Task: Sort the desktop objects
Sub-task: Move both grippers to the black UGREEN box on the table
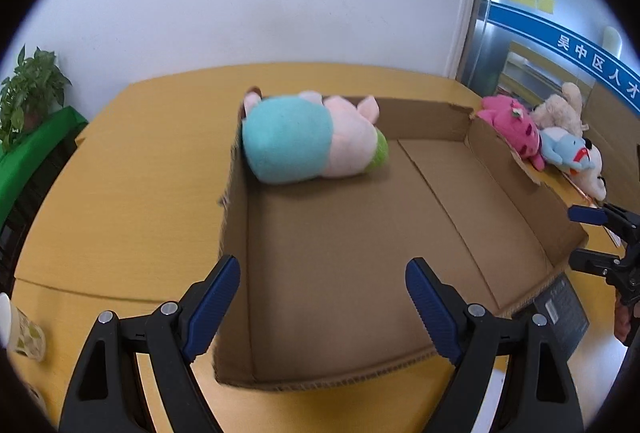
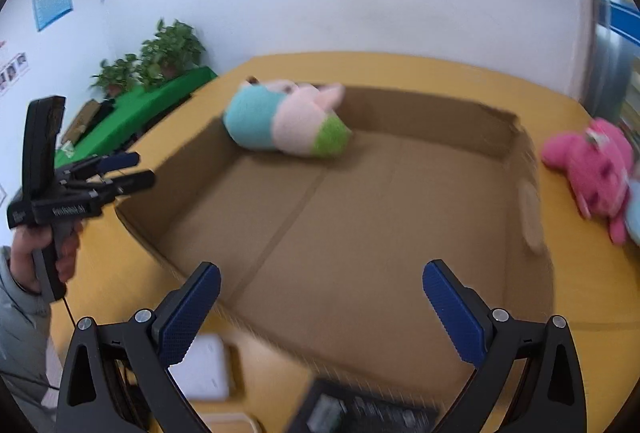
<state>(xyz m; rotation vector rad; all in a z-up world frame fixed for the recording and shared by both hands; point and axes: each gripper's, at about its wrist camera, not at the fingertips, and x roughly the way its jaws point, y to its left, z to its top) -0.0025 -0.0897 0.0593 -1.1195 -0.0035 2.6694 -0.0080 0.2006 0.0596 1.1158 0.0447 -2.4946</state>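
Observation:
A shallow open cardboard box (image 1: 360,233) (image 2: 352,225) sits on the yellow table (image 1: 152,153). A teal, pink and green plush toy (image 1: 308,137) (image 2: 284,123) lies in its far left corner. My left gripper (image 1: 322,307) is open and empty above the box's near left edge; it also shows at the left of the right wrist view (image 2: 128,171). My right gripper (image 2: 320,307) is open and empty above the box's near side; it shows at the right edge of the left wrist view (image 1: 580,237). A pink plush (image 1: 512,125) (image 2: 592,165), a blue plush (image 1: 564,149) and a beige plush (image 1: 560,109) lie outside the box's right wall.
A dark flat box (image 1: 560,313) (image 2: 360,409) lies at the carton's near side. A white flat object (image 2: 204,369) lies on the table near it. A patterned cup (image 1: 20,333) stands at the near left. Potted plants (image 2: 160,53) stand on a green-covered surface (image 1: 36,145) left of the table.

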